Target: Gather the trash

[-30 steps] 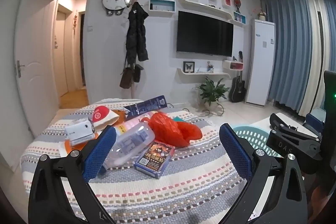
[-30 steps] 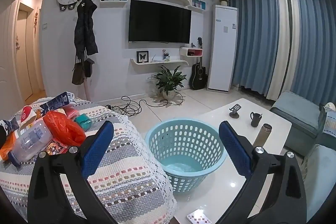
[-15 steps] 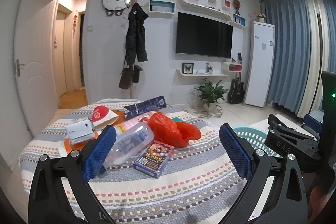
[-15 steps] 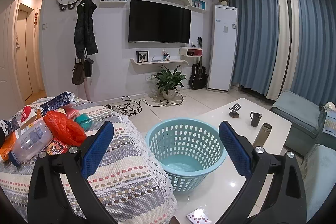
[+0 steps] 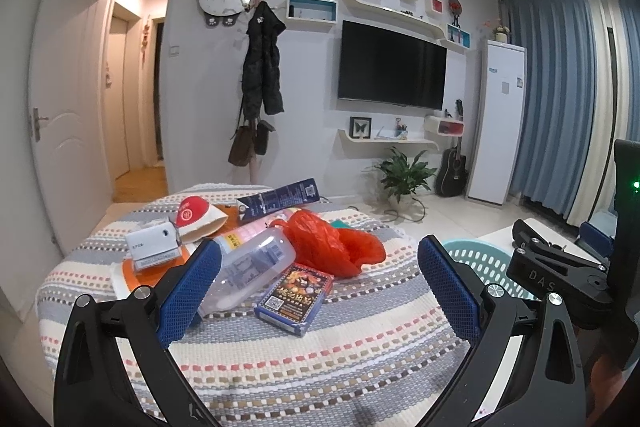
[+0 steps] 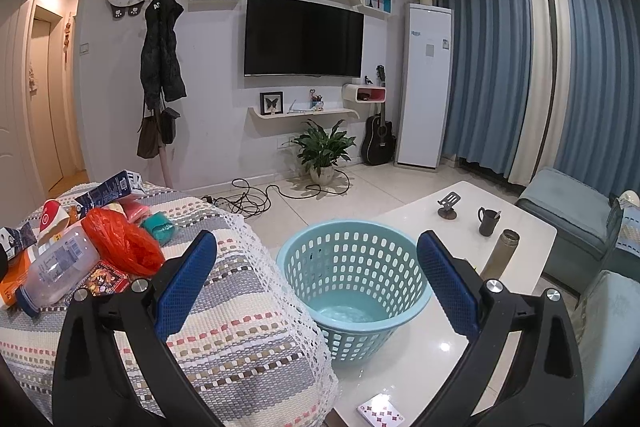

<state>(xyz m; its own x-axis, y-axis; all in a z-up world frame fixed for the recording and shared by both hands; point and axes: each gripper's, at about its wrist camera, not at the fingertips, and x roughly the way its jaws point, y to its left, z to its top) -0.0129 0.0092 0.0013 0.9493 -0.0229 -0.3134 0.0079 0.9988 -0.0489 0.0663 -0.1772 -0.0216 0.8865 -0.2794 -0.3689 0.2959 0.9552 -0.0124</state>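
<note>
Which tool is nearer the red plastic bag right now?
Left. The left tool is open and faces the red plastic bag, just short of it. The right tool is open and faces the blue basket, with the bag off to its left.

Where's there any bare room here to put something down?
The striped cloth is bare in front of the card box, toward the grippers. The white table is bare beside the basket. The trash crowds the far left.

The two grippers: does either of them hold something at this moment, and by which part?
Nothing is held. The left gripper is open above the striped cloth, short of the trash pile. The right gripper is open too, with only the blue basket seen between its fingers.
</note>
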